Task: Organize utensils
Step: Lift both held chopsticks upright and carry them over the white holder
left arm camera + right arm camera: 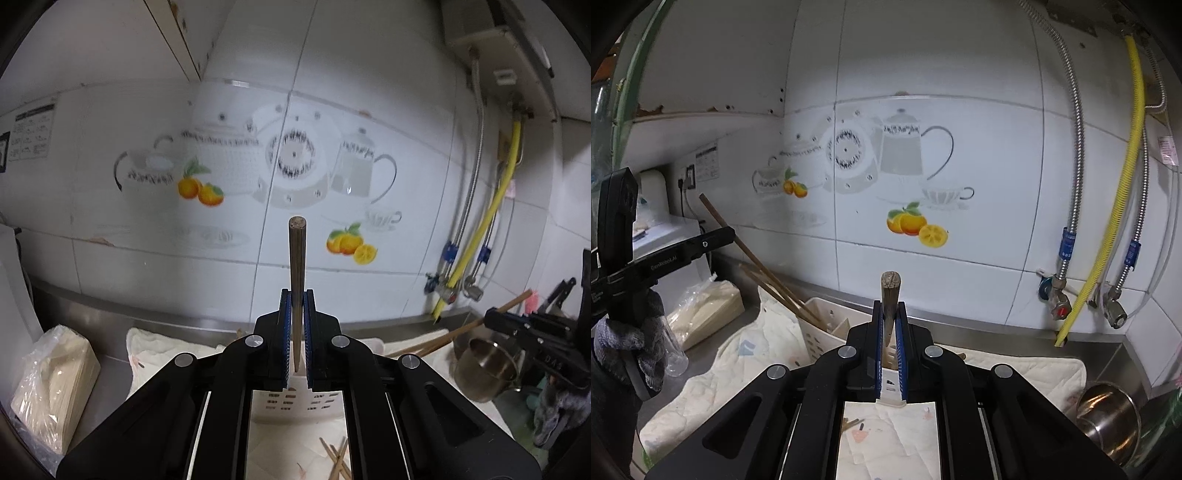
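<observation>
My left gripper (pixel 295 295) is shut on a brown wooden chopstick (pixel 297 258) that points forward, above a white slotted utensil basket (pixel 295 402). My right gripper (pixel 889 306) is shut on another wooden chopstick (pixel 889 295), also above the basket (pixel 820 332). Several chopsticks (pixel 764 273) lean out of the basket to the left. Loose chopsticks (pixel 338 461) lie on the white cloth below the left gripper. The right gripper with its chopstick shows at the right of the left wrist view (pixel 517 321); the left gripper shows at the left of the right wrist view (pixel 701 243).
A white quilted cloth (pixel 1015 365) covers the steel counter. A steel pot (pixel 1108 417) sits at the right. A plastic-wrapped stack of paper (pixel 48 380) lies at the left. The tiled wall, valves and a yellow hose (pixel 1123 184) stand close behind.
</observation>
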`<state>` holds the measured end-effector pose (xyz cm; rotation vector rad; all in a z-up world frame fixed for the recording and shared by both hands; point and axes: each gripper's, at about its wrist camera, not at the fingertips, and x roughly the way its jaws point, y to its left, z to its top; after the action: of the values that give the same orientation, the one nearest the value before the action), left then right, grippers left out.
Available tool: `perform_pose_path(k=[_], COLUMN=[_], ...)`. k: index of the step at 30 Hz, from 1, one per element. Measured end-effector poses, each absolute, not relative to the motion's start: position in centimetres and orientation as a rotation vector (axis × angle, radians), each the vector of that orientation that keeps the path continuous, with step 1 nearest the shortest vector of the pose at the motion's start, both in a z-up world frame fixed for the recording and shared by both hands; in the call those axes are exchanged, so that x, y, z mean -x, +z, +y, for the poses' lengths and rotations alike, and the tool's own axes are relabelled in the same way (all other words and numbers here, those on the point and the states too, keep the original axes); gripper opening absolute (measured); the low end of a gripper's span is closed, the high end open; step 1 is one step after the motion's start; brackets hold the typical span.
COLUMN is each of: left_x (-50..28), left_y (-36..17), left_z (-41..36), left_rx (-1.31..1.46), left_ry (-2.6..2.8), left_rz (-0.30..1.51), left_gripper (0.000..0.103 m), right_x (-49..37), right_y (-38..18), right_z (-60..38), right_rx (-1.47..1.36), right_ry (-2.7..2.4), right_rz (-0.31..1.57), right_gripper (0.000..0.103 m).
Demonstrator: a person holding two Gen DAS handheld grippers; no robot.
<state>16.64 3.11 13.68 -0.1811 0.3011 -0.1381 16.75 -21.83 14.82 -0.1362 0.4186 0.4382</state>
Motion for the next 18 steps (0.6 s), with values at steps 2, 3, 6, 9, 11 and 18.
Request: perform_pose_path(k=[2,3,6,9,11,18], left_x=[-17.5,-18.0,-19.2,-19.9,-20.1,-20.4], left_y=[13.3,13.0,12.3,11.7,11.4,10.9], left_z=[3.0,2.9,2.7,2.5,2.4,2.3], left_rx=[0.172,0.170,0.169,0.158,0.153,0.136], left_ry=[-0.135,-0.139,-0.139,-0.140,-0.143,-0.140], left_rz=[0.324,0.341,0.375,0.399,0.412,0.433], left_gripper=[0.005,0.005,0.005,0.005,0.005,0.007], right_x=[-17.6,-17.8,-19.2,-20.3,-20.7,-21.9], right_y=[14.6,14.5,13.9,13.1,12.6,11.5], right_z=[-21.6,-21.5,-21.1,-20.5,-20.3,-20.1], right_rx=[0.145,0.146,0.148,0.164,0.168,0.146], right_ry=[0.436,0.435,0.442,0.436,0.436,0.443], right_rz=[0.441,0.448,0.495,0.529,0.546,0.560], right_gripper=[0.006,0.006,0.006,0.006,0.006,0.007])
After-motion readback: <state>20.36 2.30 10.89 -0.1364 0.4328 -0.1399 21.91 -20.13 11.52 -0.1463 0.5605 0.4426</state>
